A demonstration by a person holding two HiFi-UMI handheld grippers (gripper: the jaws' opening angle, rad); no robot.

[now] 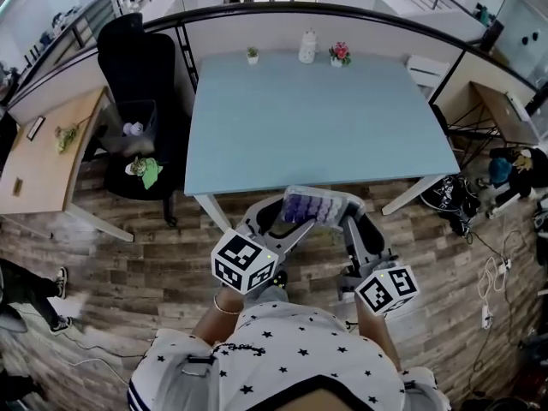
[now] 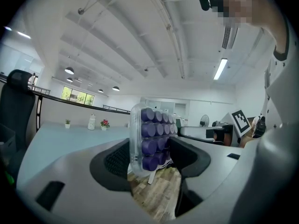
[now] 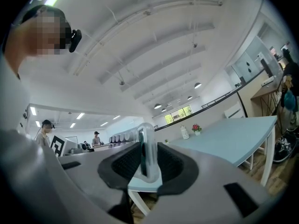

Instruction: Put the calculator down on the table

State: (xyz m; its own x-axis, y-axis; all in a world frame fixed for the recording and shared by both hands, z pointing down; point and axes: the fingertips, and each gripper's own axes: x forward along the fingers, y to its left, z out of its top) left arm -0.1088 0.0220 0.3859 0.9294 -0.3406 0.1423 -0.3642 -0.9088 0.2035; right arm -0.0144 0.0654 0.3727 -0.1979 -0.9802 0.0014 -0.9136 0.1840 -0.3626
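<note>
The calculator (image 1: 312,205), clear-cased with purple keys, hangs in the air just short of the light blue table's (image 1: 317,118) near edge, over the wooden floor. My left gripper (image 1: 289,217) is shut on its left end. In the left gripper view the calculator (image 2: 152,141) stands upright between the pads, keys facing right, with my left gripper (image 2: 149,158) clamped across it. My right gripper (image 1: 344,217) is shut on the right end. In the right gripper view the calculator (image 3: 148,153) shows edge-on, pinched by my right gripper (image 3: 147,166). The table (image 3: 233,134) stretches ahead to the right.
At the table's far edge stand a small plant (image 1: 252,55), a white bottle (image 1: 306,47) and a flower pot (image 1: 340,55). A black chair (image 1: 137,67) with items on it stands at the left, next to a wooden desk (image 1: 51,157). Bags (image 1: 505,174) lie at the right.
</note>
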